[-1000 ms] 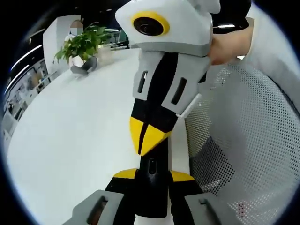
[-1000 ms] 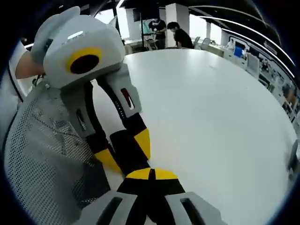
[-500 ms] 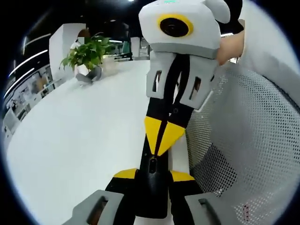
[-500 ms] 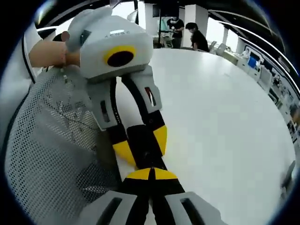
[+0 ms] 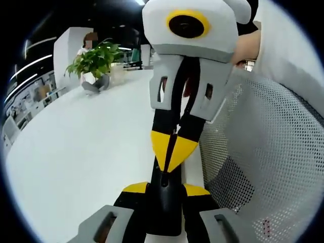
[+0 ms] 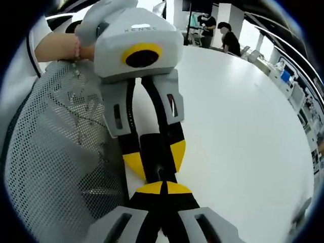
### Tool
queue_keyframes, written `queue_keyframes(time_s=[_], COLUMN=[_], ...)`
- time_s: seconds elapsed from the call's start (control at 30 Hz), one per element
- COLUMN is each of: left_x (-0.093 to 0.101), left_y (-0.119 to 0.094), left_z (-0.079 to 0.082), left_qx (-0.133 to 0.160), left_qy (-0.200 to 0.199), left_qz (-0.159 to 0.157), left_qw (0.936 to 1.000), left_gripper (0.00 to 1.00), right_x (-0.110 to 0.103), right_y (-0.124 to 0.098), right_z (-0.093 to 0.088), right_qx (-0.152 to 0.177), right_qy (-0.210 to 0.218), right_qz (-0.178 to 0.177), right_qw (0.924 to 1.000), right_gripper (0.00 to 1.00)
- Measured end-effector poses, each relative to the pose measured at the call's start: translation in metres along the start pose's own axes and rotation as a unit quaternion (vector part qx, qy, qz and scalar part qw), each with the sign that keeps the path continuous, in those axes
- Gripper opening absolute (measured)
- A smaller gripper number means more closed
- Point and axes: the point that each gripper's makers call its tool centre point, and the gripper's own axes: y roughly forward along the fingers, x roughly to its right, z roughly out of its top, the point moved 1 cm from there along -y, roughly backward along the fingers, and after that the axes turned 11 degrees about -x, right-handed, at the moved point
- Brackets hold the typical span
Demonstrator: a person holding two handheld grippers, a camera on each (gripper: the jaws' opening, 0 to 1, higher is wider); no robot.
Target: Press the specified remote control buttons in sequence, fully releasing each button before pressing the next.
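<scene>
left gripper [image 5: 164, 188]: jaws clenched on black remote [image 5: 164, 202], end sticking out toward right gripper
right gripper [image 6: 163, 187]: jaws pressed together, yellow tips touching remote [image 6: 158, 157] top
table [image 5: 76, 152]: white, beneath both
mesh chair back [image 5: 263, 152]: just beside
plant [image 5: 93, 58]: far edge

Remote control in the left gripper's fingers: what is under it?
Under the remote control lies the white table, beside a mesh chair back. The right gripper covers its far end, hiding buttons there.
</scene>
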Motion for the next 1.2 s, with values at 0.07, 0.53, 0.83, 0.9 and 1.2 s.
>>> queue_keyframes(time_s=[0.07, 0.53, 0.83, 0.9, 1.2], left_x=[-0.0006, 0.0026, 0.0014, 0.001, 0.0005], left_y=[-0.0006, 0.0002, 0.0003, 0.0002, -0.0004], left_z=[-0.0001, 0.0029, 0.0029, 0.0029, 0.0029], left_qx=[0.005, -0.002, 0.002, 0.004, 0.009], left_qy=[-0.011, -0.005, -0.007, -0.009, -0.016], left_qz=[-0.006, -0.013, -0.013, -0.014, -0.018], left_qw=[0.9999, 0.9999, 0.9999, 0.9998, 0.9997], left_gripper=[0.24, 0.25, 0.25, 0.25, 0.25], right_x=[0.0002, -0.0038, -0.0013, -0.0003, -0.0059], right_y=[-0.0006, 0.004, 0.0042, 0.0032, 0.0036], right_z=[-0.0001, 0.0019, 0.0019, 0.0018, 0.005], right_qx=[-0.004, -0.055, -0.041, -0.029, -0.012], right_qy=[-0.012, -0.09, -0.068, -0.06, -0.059], right_qz=[0.001, -0.029, -0.008, -0.003, -0.002], right_qw=[0.9999, 0.994, 0.9969, 0.9978, 0.9982], right_gripper=[0.0, 0.0, 0.0, 0.0, 0.0])
